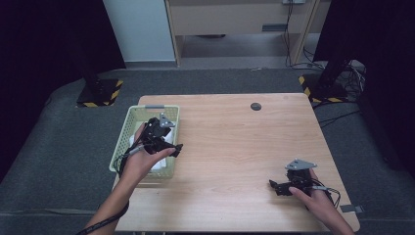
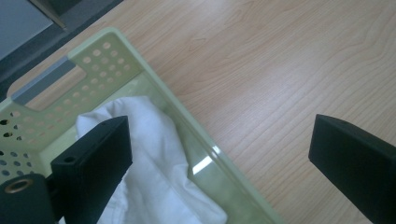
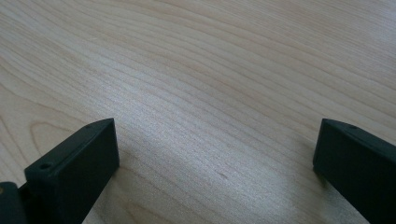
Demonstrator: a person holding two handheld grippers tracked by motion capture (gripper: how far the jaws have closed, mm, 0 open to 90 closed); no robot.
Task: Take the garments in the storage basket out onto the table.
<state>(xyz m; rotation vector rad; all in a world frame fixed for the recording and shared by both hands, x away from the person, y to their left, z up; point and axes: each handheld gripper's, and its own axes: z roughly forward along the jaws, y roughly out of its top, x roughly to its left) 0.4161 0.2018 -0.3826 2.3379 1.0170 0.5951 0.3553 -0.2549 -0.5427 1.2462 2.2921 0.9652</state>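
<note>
At about 9 o'clock on the worktop (image 1: 235, 142), a pale green basket (image 1: 128, 128) sits against the left edge, and a white cloth (image 2: 159, 154) lies crumpled inside it, low against the near wall, probably so it can be reached from above. The left tool (image 1: 171, 147) hangs over the basket's right rim; in the left gripper view its 2 jaws stand wide apart, 1 over the cloth and the other out over bare wood, holding nothing and touching nothing that I can see. That straddle suggests the cloth is the thing in hand. At about 5 o'clock, well apart from the basket, the right tool (image 1: 274, 186) rests low near the front edge, seemingly parked; its jaws are spread wide too, empty, with plain wood grain between them.
</note>
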